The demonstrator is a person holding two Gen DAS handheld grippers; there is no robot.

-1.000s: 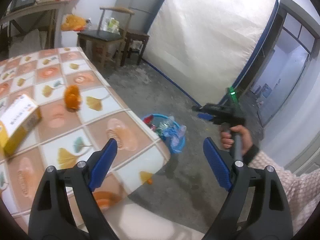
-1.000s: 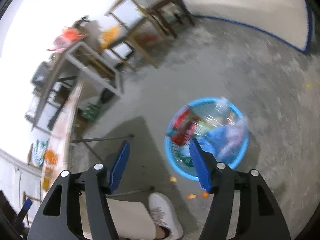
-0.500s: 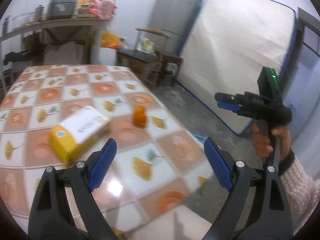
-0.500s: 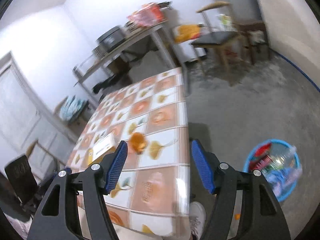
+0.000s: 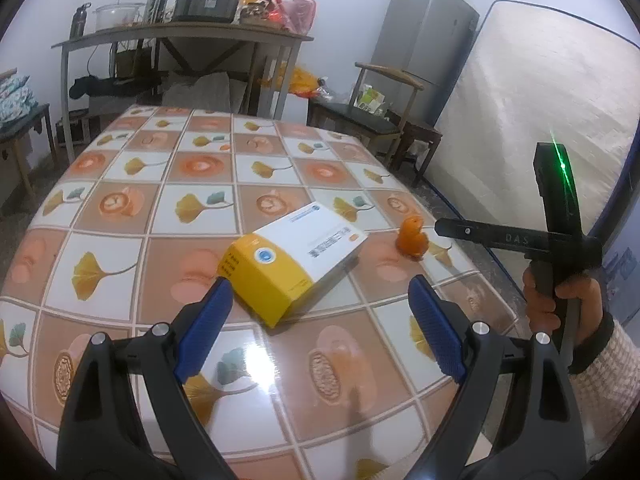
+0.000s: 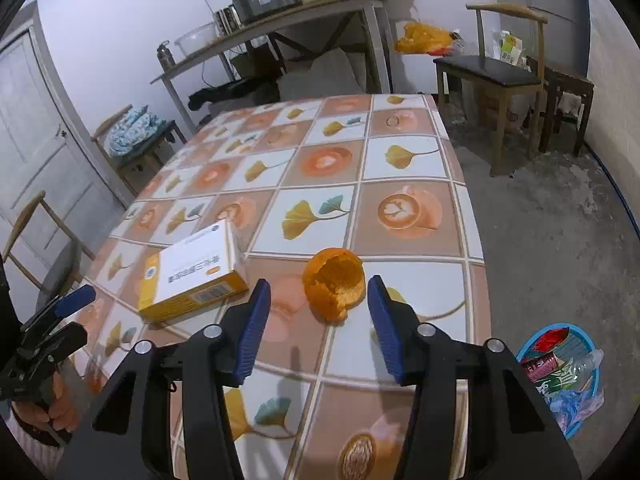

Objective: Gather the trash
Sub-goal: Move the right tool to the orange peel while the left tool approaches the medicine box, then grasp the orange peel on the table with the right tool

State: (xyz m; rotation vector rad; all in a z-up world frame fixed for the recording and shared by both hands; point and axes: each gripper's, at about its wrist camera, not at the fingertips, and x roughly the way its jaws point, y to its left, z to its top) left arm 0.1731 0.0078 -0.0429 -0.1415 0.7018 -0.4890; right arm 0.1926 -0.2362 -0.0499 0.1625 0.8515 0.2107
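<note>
A yellow and white box [image 5: 294, 260] lies on the tiled table [image 5: 192, 184]; it also shows in the right wrist view [image 6: 192, 276]. An orange peel [image 6: 334, 284] lies to its right, also in the left wrist view [image 5: 413, 238]. My left gripper [image 5: 318, 312] is open and empty, just short of the box. My right gripper [image 6: 318, 304] is open and empty, with the peel just beyond its fingertips. A blue basket [image 6: 588, 392] with trash stands on the floor to the right of the table.
A dark chair [image 6: 500, 76] and a small stool [image 6: 564, 92] stand past the table's far right corner. A metal shelf table [image 5: 180, 40] with pots and bags is behind. A mattress [image 5: 540, 120] leans on the right wall. A second chair [image 6: 36, 240] is at the left.
Both grippers have swung up from the floor and basket to face the table. The left one now faces the box, the right one the orange peel. Both stayed open.
</note>
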